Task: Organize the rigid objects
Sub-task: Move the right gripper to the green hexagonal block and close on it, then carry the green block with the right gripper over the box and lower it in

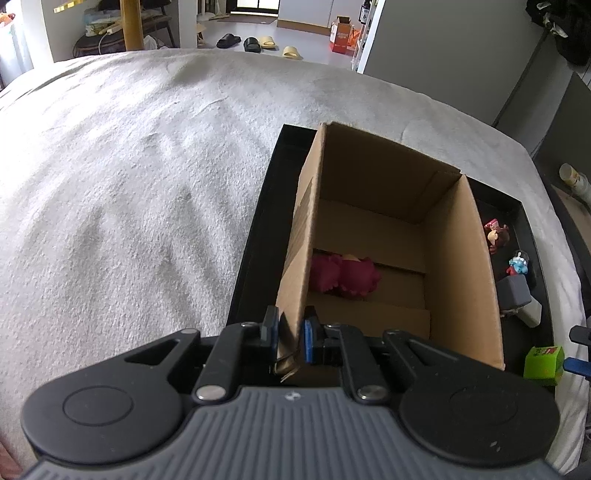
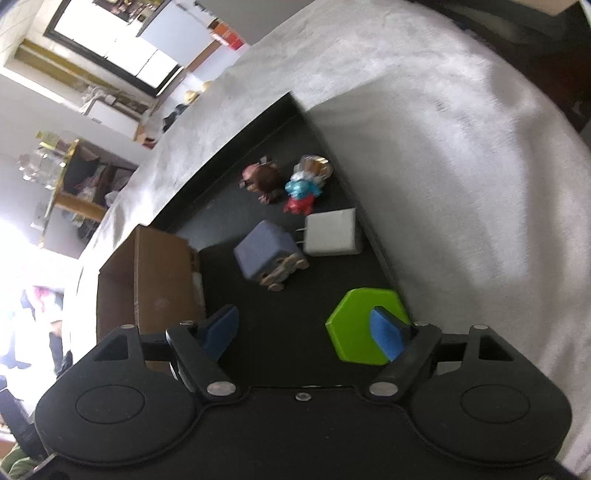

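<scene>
An open cardboard box [image 1: 373, 206] stands on a black tray [image 1: 258, 236] on a white cloth. My left gripper [image 1: 290, 334] is shut on the box's near left wall. A dark red figure [image 1: 343, 275] lies inside the box. My right gripper [image 2: 306, 332] is open above the tray [image 2: 291, 314], with a green box [image 2: 354, 325] by its right finger; the green box also shows in the left wrist view [image 1: 543, 365]. A grey-blue block figure [image 2: 267, 253], a white charger [image 2: 332, 232], a brown-haired figure [image 2: 264, 181] and a blue-and-red figure [image 2: 303, 194] lie on the tray.
The white cloth [image 1: 129, 184] covers the whole surface around the tray. The cardboard box [image 2: 155, 273] stands left of my right gripper. Sandals [image 1: 258, 42] and a small carton [image 1: 341, 35] lie on the floor beyond the far edge.
</scene>
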Available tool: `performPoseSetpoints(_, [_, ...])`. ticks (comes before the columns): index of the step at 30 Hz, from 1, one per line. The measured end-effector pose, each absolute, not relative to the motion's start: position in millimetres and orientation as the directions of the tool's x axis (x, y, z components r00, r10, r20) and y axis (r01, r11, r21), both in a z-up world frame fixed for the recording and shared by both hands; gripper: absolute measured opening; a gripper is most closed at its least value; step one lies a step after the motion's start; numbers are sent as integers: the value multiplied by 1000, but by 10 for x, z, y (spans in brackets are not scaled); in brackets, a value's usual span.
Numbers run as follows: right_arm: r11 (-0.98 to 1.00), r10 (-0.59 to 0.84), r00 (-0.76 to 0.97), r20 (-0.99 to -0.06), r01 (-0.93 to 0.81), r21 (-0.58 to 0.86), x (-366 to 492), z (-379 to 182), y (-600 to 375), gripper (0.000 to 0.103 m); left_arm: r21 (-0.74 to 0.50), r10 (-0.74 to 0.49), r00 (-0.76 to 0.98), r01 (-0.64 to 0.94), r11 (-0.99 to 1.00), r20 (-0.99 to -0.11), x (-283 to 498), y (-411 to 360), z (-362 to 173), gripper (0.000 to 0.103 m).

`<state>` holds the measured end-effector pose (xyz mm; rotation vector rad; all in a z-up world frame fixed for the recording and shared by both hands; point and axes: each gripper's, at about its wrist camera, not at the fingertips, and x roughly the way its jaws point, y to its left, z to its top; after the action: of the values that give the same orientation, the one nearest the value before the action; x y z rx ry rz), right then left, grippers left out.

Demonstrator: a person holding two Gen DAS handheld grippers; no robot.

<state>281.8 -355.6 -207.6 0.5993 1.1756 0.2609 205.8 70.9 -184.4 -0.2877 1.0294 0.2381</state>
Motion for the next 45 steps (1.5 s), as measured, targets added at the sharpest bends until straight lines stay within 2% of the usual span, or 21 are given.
performPoseSetpoints(13, [865, 414, 363, -835, 127, 485, 2876, -2170, -3552, 78, -113, 70, 489, -336, 935, -870, 2079, 691, -1844, 12])
performPoseSetpoints(19, [910, 367, 337, -867, 63, 410, 2863, -2204, -3366, 72, -124, 63, 492, -339, 933, -868, 2078, 705, -1842, 12])
performPoseSetpoints(22, [928, 342, 328, -880, 26, 371, 2850, -2214, -3269, 66, -132, 57, 495, -338, 932, -867, 2073, 716, -1842, 12])
performPoseSetpoints(26, [943, 310, 305, -901, 18, 331, 2855, -2276, -3214, 53, -140, 51, 497, -340, 930, -866, 2074, 731, -1846, 12])
performPoseSetpoints(30, [960, 273, 291, -917, -14, 281, 2838, -2310, -3124, 48, -138, 52, 499, -336, 932, -865, 2071, 733, -1850, 12])
performPoseSetpoints(37, [955, 287, 292, -912, -15, 296, 2808, -2264, -3107, 47, -147, 45, 505, -333, 931, -862, 2051, 739, -1853, 12])
performPoseSetpoints(45, [960, 280, 313, -907, -109, 259, 2749, -2050, -2906, 47, -155, 36, 503, -332, 931, -863, 2050, 760, -1872, 12])
